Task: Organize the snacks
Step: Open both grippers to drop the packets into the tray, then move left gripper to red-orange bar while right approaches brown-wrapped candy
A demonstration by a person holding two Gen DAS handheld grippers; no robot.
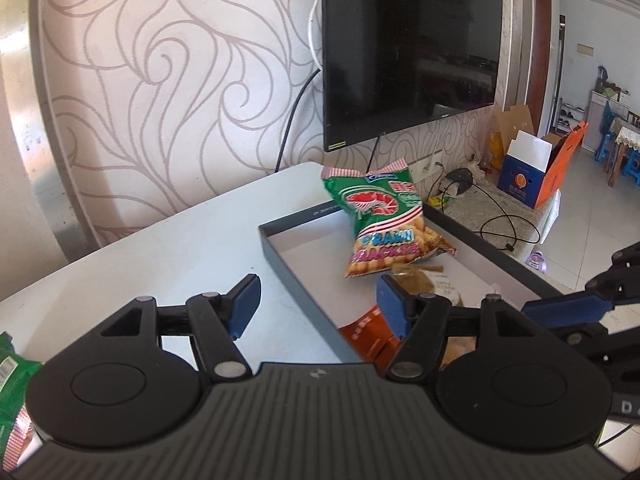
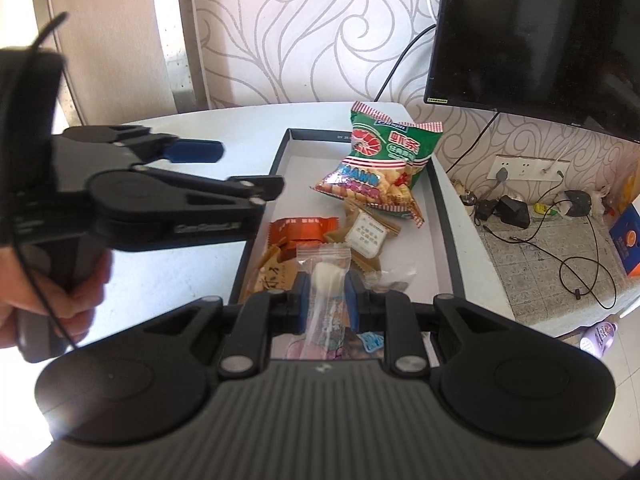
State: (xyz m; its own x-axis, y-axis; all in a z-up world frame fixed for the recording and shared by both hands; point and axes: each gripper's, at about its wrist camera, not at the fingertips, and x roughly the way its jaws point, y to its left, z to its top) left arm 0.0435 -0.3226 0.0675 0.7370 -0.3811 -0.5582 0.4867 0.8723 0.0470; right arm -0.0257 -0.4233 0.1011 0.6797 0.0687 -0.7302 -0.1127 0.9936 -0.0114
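A dark shallow box (image 2: 444,200) sits on the white table (image 2: 172,264). In it lie a green prawn cracker bag (image 2: 380,160), an orange packet (image 2: 304,234), a beige wrapped snack (image 2: 366,236) and other small packets. My right gripper (image 2: 327,294) is shut on a clear packet with a white candy (image 2: 326,280), held over the box's near end. My left gripper (image 1: 316,304) is open and empty above the box's left wall (image 1: 296,276); it also shows in the right wrist view (image 2: 240,168). The cracker bag (image 1: 384,220) leans on the box's far end.
A second green snack bag (image 1: 12,376) lies on the table at the far left. A black TV (image 1: 408,48) hangs on the patterned wall. A low stone shelf (image 2: 532,264) to the right carries cables, chargers and a blue-orange carton (image 1: 532,176).
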